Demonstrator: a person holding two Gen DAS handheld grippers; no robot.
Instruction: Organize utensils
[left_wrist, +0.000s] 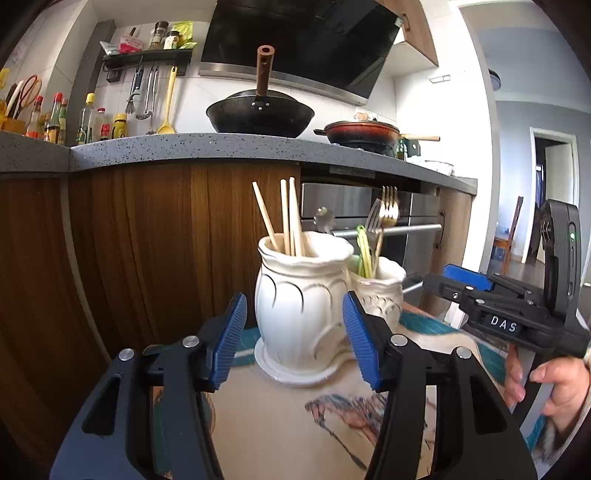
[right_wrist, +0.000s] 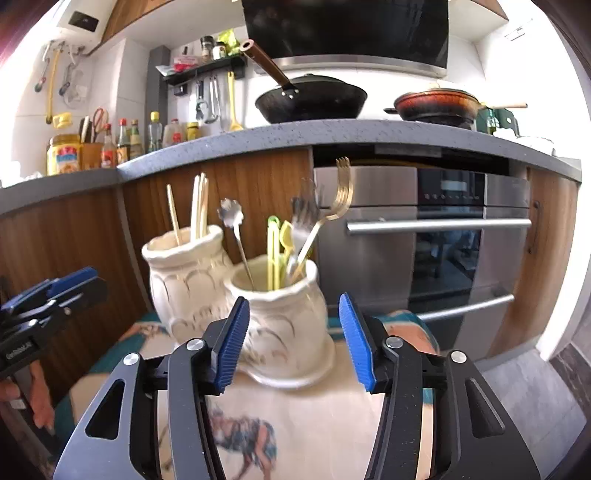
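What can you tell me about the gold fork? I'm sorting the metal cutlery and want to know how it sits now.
The gold fork is shiny, brass-coloured metal with four slim tines and a thin handle. It stands tines-up, leaning right, its handle dropping into the smaller cream jar alongside a silver fork, a flower-ended silver spoon and green-yellow plastic pieces. It is the tallest item there. Neither gripper touches it; the right gripper is open, straddling the jar.

Black gripper frames, ribbed blue pads, silver screws; "DAS" lettering; bare-skinned hand.
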